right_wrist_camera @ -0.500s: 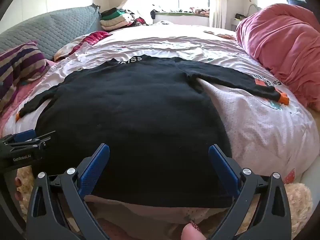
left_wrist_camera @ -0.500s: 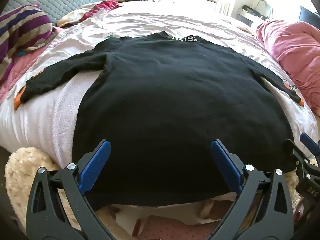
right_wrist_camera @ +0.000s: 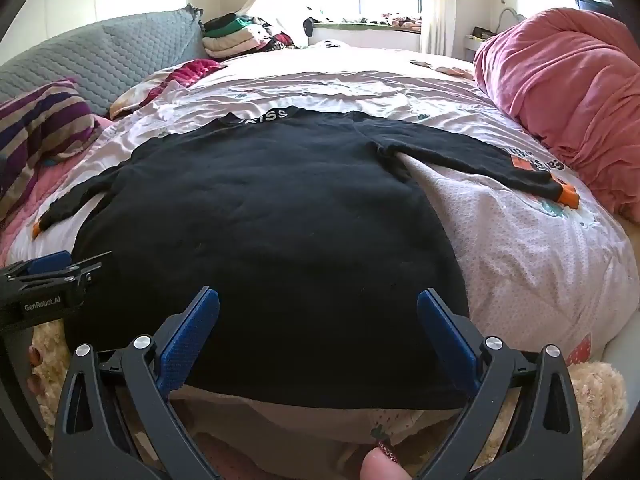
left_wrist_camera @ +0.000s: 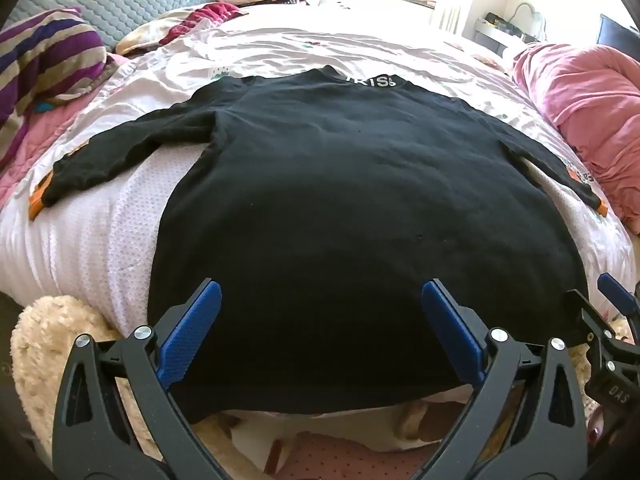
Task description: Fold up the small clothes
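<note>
A black long-sleeved sweater point(left_wrist_camera: 360, 200) point(right_wrist_camera: 260, 220) lies flat on the bed, neck with white letters at the far end, both sleeves spread out with orange cuffs. Its hem hangs at the bed's near edge. My left gripper point(left_wrist_camera: 320, 300) hovers open above the hem's left part, nothing between its blue pads. My right gripper point(right_wrist_camera: 318, 308) is open too, over the hem's right part. Each gripper shows at the edge of the other's view: the right gripper point(left_wrist_camera: 608, 320) and the left gripper point(right_wrist_camera: 52, 272).
The bed has a pale pink printed sheet point(right_wrist_camera: 520, 240). A pink duvet point(right_wrist_camera: 568, 80) is heaped at the right. Striped pillow point(left_wrist_camera: 48, 60) and grey quilted headboard point(right_wrist_camera: 100, 52) lie left. Folded clothes point(right_wrist_camera: 236, 36) are stacked at the far end. A cream fluffy rug point(left_wrist_camera: 52, 340) lies below the edge.
</note>
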The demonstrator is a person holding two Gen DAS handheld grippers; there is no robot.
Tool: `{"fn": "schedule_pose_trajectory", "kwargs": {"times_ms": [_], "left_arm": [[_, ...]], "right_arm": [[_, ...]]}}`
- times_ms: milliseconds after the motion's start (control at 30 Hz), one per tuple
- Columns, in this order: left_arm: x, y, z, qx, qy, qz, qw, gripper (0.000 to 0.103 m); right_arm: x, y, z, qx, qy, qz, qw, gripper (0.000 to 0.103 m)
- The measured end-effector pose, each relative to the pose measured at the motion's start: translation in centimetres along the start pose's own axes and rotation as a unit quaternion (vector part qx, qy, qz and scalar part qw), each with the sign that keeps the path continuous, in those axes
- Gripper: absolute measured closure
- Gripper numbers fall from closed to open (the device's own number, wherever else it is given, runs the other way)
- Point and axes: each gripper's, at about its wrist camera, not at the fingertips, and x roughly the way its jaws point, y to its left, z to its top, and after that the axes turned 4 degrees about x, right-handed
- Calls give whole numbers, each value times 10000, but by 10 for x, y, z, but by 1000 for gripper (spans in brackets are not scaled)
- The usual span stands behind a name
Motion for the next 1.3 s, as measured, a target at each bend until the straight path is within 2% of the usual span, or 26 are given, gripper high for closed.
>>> {"fn": "schedule_pose_trajectory", "kwargs": {"times_ms": [1300], "left_arm": [[-4,0,3,27,-57,26,10000,9]], "right_arm": [[-1,0,0,57,5,22,10000,4]]}}
